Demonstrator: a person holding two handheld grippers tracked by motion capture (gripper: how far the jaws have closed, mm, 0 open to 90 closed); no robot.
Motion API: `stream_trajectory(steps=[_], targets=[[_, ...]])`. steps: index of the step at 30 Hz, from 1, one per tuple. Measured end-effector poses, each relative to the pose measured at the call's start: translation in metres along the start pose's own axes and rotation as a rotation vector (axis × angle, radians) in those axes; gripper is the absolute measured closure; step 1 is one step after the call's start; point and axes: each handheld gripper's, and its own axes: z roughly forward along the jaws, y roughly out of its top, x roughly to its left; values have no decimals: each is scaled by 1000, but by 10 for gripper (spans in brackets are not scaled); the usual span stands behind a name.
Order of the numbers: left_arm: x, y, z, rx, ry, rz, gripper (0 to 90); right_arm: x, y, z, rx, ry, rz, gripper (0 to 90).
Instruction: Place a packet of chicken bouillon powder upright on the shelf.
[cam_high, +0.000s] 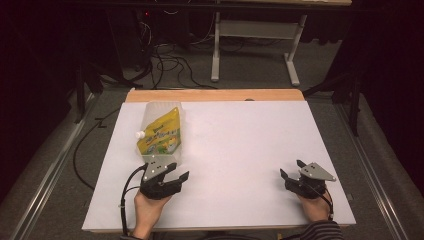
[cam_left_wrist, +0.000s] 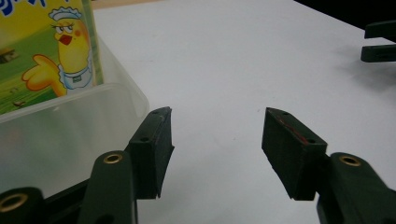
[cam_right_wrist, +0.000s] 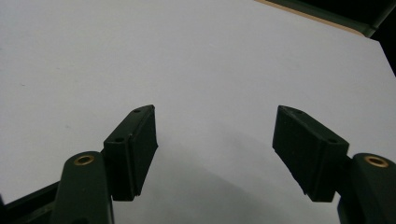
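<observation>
A yellow spouted pouch (cam_high: 161, 134) with a white cap lies in a clear plastic container (cam_high: 150, 111) on the left side of the white board (cam_high: 240, 140). My left gripper (cam_high: 179, 171) sits just in front of the container, open, its jaws pointing right and away with nothing between them. In the left gripper view the pouch (cam_left_wrist: 46, 56) with its chick picture and the container's rim (cam_left_wrist: 70, 100) are just left of the open left gripper (cam_left_wrist: 217, 112). My right gripper (cam_high: 291, 167) rests near the board's front right, open and empty, over bare board in the right gripper view (cam_right_wrist: 215, 108).
The wooden table edge (cam_high: 215, 95) shows beyond the board. Behind it are cables (cam_high: 170, 65) on the floor and a desk frame (cam_high: 216, 50). The right gripper's jaw tips (cam_left_wrist: 378, 42) appear far off in the left gripper view.
</observation>
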Motion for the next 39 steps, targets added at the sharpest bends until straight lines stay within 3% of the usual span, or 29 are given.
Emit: stream_trajectory(steps=[24, 39], targets=[[-9, 6, 32, 39, -25, 32, 429, 0, 0, 0, 2, 0, 9, 315], [-8, 6, 51, 58, -4, 43, 417, 0, 0, 0, 4, 0, 10, 315]])
